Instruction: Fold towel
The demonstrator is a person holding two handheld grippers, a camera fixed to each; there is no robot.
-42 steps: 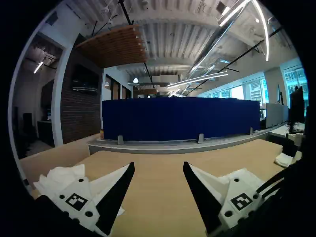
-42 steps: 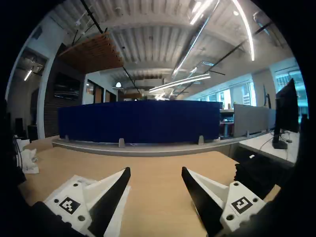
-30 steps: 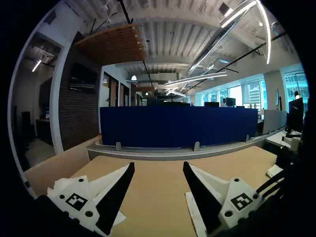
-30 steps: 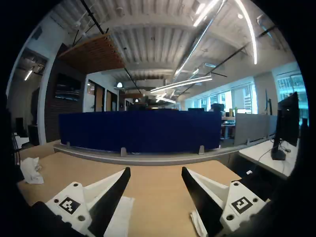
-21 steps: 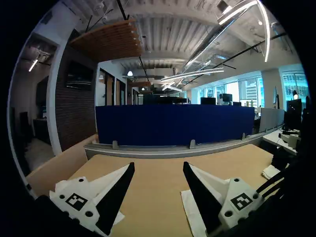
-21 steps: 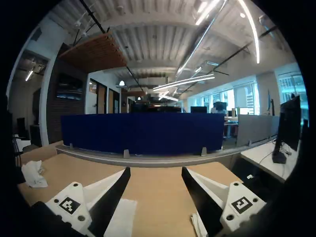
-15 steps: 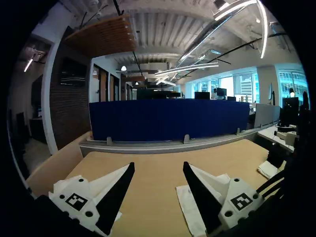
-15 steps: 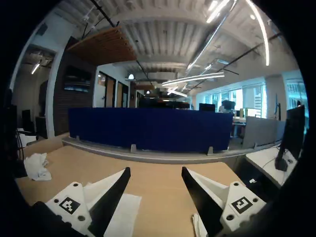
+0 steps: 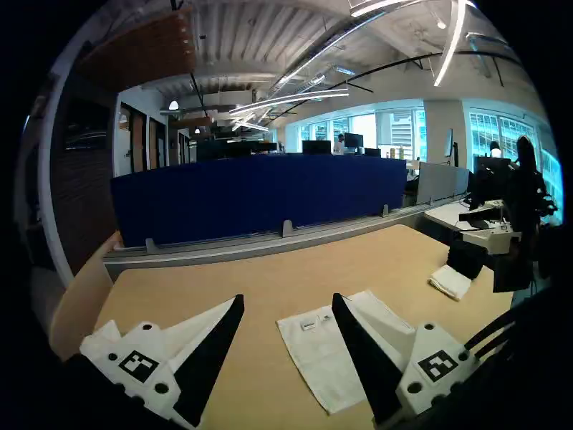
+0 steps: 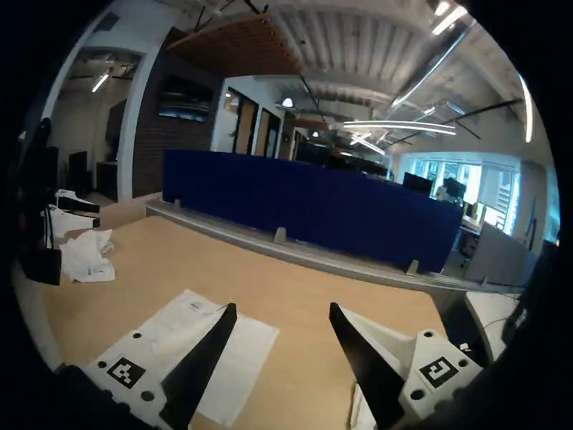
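Lying flat on the wooden table [image 9: 215,283], the white towel [image 9: 319,351] sat low and right of centre in the left gripper view, partly behind one finger of the wide-open, empty left gripper [image 9: 286,297]. In the right gripper view it lay lower left, beneath the equally spread, empty right gripper [image 10: 282,306].

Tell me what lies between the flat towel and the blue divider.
Past the towel, bare wooden tabletop up to the grey rail under the divider, left gripper view.
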